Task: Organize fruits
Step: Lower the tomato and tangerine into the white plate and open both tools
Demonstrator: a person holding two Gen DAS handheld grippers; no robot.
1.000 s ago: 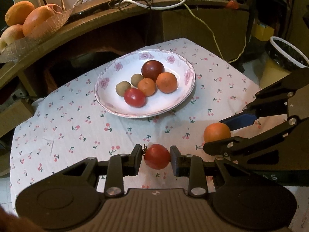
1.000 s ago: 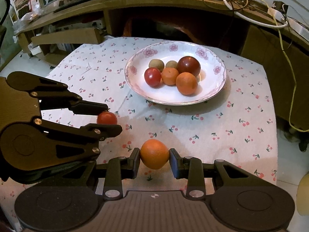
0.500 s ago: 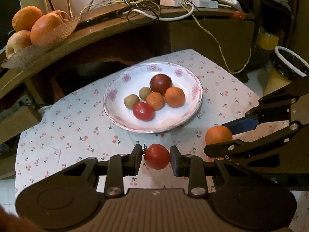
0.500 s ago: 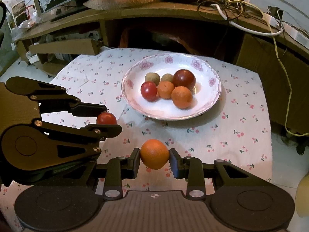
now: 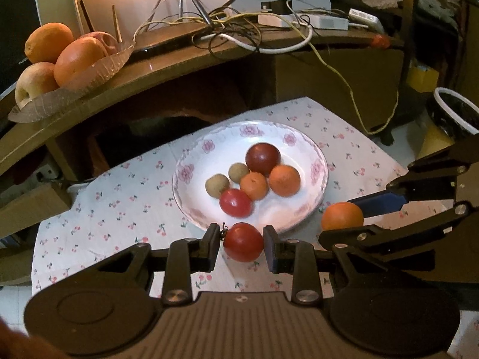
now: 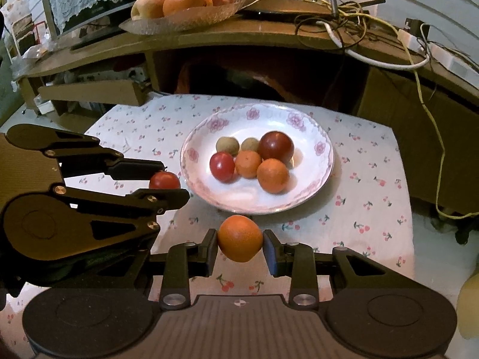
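**Red tomato and orange tangerine held above the cloth, both short of the plate**

Cherry-printed white cloth covers the table [image 6: 374,197], which stands in front of a curved wooden shelf [image 6: 209,39] strewn with tangled cables [image 6: 344,21]. On that shelf sits a glass dish [image 6: 185,19] piled with large oranges and apples.

At the middle of the table rests a white plate [image 6: 323,149] with pink flowers round its rim. It holds six fruits bunched together: a dark red tomato [image 6: 276,147], two tangerines touching each other, a brighter red tomato at their left, and two small brownish-green fruits behind.

Left gripper [image 5: 242,241] has its jaws closed on a red tomato [image 5: 243,241], held in the air just short of the plate's near rim. Seen from the right wrist, it reaches in from the left side, the tomato just beside the plate's left edge.

Right gripper [image 6: 240,238] has its jaws clamped on a tangerine [image 6: 240,238], held above the cloth just before the plate's near rim. The two grippers sit side by side, close together.
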